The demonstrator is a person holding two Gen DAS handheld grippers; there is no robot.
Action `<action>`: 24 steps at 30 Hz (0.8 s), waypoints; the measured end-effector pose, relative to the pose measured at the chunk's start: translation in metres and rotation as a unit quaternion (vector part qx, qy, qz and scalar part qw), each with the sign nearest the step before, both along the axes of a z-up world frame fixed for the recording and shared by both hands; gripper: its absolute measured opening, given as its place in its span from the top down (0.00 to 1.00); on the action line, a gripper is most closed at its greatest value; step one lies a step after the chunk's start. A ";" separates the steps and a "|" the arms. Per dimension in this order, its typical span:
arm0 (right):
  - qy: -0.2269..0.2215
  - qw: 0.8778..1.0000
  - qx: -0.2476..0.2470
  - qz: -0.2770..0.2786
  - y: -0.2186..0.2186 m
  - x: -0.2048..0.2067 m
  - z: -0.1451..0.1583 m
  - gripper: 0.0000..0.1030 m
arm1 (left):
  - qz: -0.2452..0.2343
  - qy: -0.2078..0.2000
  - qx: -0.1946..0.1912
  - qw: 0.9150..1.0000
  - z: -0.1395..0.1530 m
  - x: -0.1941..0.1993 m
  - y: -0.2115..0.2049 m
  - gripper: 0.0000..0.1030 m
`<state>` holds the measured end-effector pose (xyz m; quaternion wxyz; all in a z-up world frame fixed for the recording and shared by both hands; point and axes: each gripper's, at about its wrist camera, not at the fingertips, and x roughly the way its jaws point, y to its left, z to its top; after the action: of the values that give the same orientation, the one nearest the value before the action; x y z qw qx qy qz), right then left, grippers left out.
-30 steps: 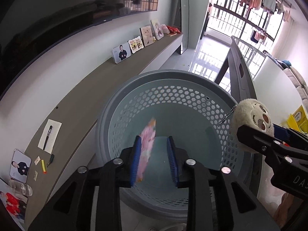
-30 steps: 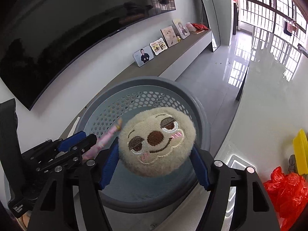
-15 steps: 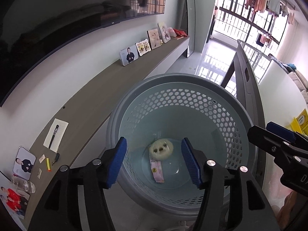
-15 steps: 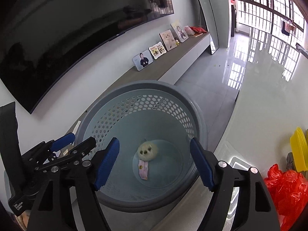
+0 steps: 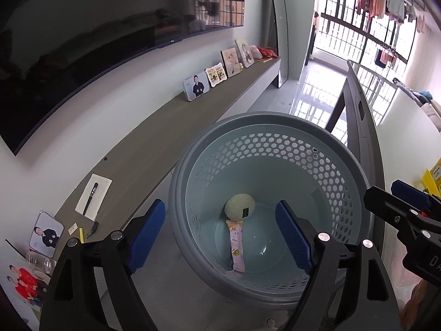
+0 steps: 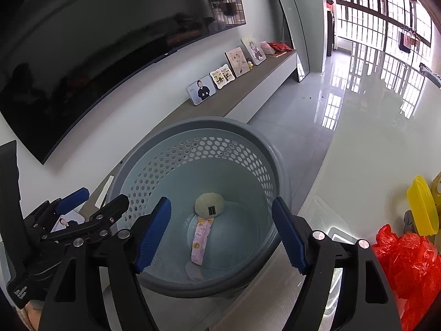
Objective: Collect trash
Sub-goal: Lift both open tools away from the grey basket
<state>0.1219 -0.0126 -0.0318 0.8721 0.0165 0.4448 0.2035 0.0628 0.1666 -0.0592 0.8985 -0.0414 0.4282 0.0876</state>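
A grey perforated basket [image 5: 355,171] [image 6: 278,171] stands on the floor below both grippers. On its bottom lie a round cream plush toy [image 5: 239,207] [image 6: 209,205] and a pink wrapper [image 5: 237,244] [image 6: 200,244], touching each other. My left gripper [image 5: 220,237] is open and empty above the basket's near rim. My right gripper [image 6: 222,234] is open and empty above the basket too. The right gripper also shows at the right edge of the left wrist view [image 5: 408,204], and the left gripper at the left of the right wrist view [image 6: 85,207].
A long wooden shelf [image 5: 154,143] runs along the wall with photo frames [image 5: 196,85], a notepad with a pen [image 5: 93,195] and small items. A white table [image 6: 380,143] at the right holds a red plastic bag [image 6: 408,264] and a yellow container [image 6: 421,207].
My left gripper opened and dropped the pink wrapper into the basket. My right gripper opened and dropped the plush toy. Both now lie on the basket's bottom; the plush rolled over.
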 end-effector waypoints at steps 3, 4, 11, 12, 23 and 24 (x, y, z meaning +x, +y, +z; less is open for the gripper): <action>-0.007 1.000 -0.002 -0.001 -0.001 -0.004 0.002 0.30 | 0.004 -0.005 0.006 1.000 0.002 -0.003 0.001 0.17; -0.011 1.000 -0.004 -0.003 -0.002 -0.007 0.003 0.30 | 0.005 -0.006 0.005 1.000 0.003 -0.003 0.001 0.17; -0.026 1.000 0.000 -0.014 -0.013 -0.023 0.013 0.30 | -0.001 -0.008 0.004 1.000 0.005 -0.010 -0.003 0.14; -0.029 0.999 0.001 -0.017 -0.014 -0.026 0.015 0.30 | -0.002 -0.009 0.005 1.000 0.007 -0.011 -0.004 0.14; -0.072 0.996 0.016 -0.052 -0.053 -0.065 0.049 0.29 | -0.037 -0.025 -0.004 0.999 0.025 -0.022 -0.037 0.11; -0.077 0.995 0.017 -0.057 -0.058 -0.069 0.053 0.29 | -0.043 -0.028 -0.003 0.999 0.027 -0.023 -0.043 0.11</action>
<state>0.0528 -0.0706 0.0209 0.9133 0.0411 0.3714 0.1621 0.0398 0.1240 -0.0323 0.9129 -0.0285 0.4045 0.0462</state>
